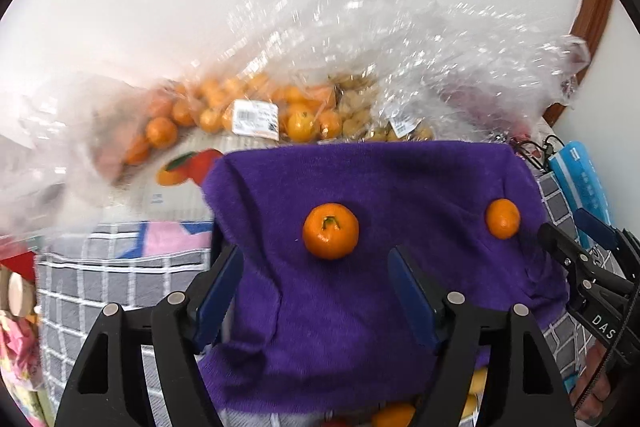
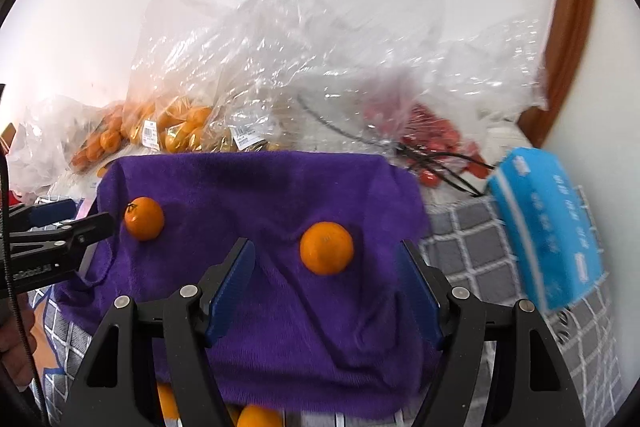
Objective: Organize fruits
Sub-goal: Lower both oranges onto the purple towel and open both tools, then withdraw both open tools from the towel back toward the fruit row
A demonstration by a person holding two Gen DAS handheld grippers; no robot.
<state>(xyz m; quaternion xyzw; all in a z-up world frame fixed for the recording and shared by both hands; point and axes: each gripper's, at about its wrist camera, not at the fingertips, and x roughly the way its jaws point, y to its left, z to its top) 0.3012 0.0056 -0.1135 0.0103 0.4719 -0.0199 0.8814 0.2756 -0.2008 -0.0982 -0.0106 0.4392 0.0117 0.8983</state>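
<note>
A purple cloth is draped over something, and two mandarins rest on top of it. The one with a green stem lies just ahead of my left gripper, which is open, its blue pads clear of the fruit. The plain mandarin sits ahead of my right gripper, also open and empty. Each gripper shows at the edge of the other's view: the right gripper and the left gripper.
Behind the cloth stand clear plastic bags of oranges and a bag of small red fruits. A blue tissue pack lies to the right on a grey checked cover. More oranges peek out under the cloth's near edge.
</note>
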